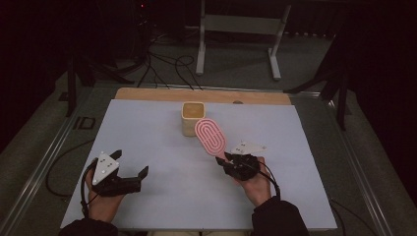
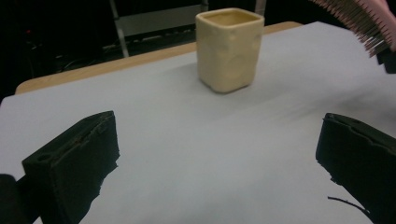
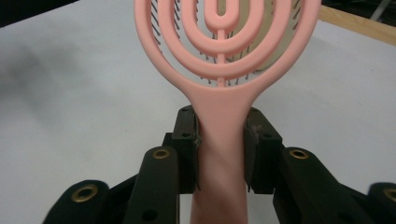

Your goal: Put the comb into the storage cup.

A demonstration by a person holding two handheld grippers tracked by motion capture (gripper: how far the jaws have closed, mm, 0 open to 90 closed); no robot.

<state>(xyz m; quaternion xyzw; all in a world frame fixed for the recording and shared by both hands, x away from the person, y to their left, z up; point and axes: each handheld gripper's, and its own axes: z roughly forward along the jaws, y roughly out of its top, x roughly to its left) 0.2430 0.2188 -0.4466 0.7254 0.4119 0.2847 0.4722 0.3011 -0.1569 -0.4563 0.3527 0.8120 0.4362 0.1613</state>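
A pink vented hairbrush (image 1: 210, 136) is held above the table, its head pointing toward the cream square cup (image 1: 193, 118). My right gripper (image 1: 225, 160) is shut on the brush handle (image 3: 220, 140), with both black pads pressed against its sides. The brush head (image 3: 224, 32) partly hides the cup behind it. My left gripper (image 1: 132, 164) rests low at the front left of the table, open with nothing between its fingers. The left gripper view looks across the sheet at the cup (image 2: 229, 49), upright and a good way ahead, and the brush's bristles (image 2: 362, 23) show at its top right.
A pale lavender sheet (image 1: 147, 128) covers the table, with a strip of bare wood (image 1: 147, 93) along the far edge. Cables (image 1: 167, 66) and a white metal frame (image 1: 236, 24) stand on the floor beyond. Metal rails (image 1: 44, 162) run along both sides.
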